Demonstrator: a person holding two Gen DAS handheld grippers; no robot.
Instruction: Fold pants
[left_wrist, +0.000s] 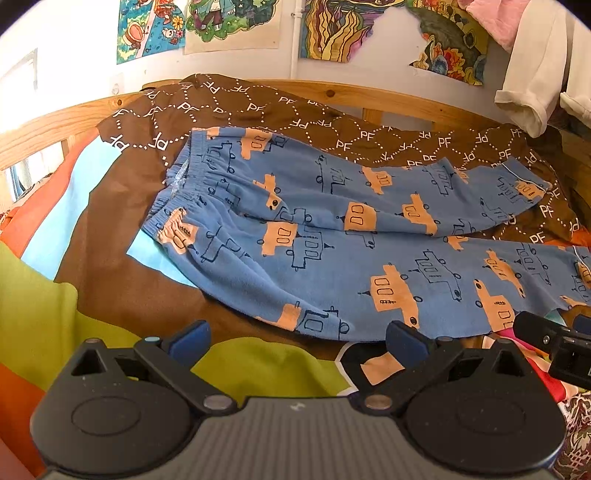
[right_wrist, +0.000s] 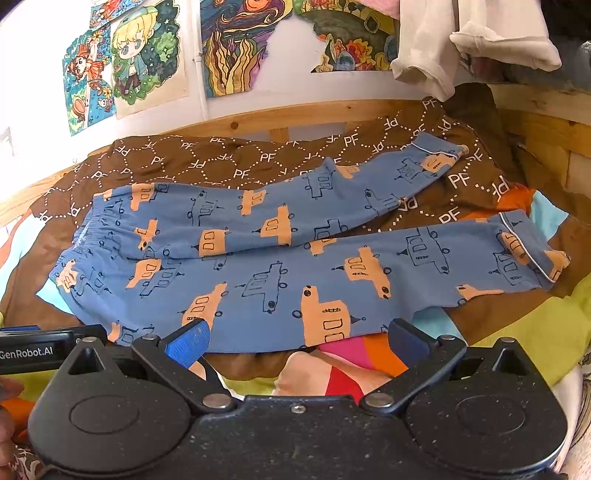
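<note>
1. Fingers: left gripper (left_wrist: 297, 338) spread wide, empty; right gripper (right_wrist: 297, 341) likewise.
2. Blue bus-print pants (left_wrist: 332, 236) lie flat on the brown bedspread (left_wrist: 122, 221), just beyond both sets of fingertips, waistband left.

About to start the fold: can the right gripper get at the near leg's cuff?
Probably yes. The right gripper is open, and nothing lies on the near leg's cuff of the blue pants, off to its right.

Home bedroom, likely a kid's. Work surface was a bed: pine wooden frame (left_wrist: 369, 94) along a white wall, brown "PF" print quilt (left_wrist: 258, 107) over colourful bedding. Hand-coloured cartoon drawings (right_wrist: 147, 62) were taped to the wall, and pale clothing (right_wrist: 480, 48) hung at right.
</note>
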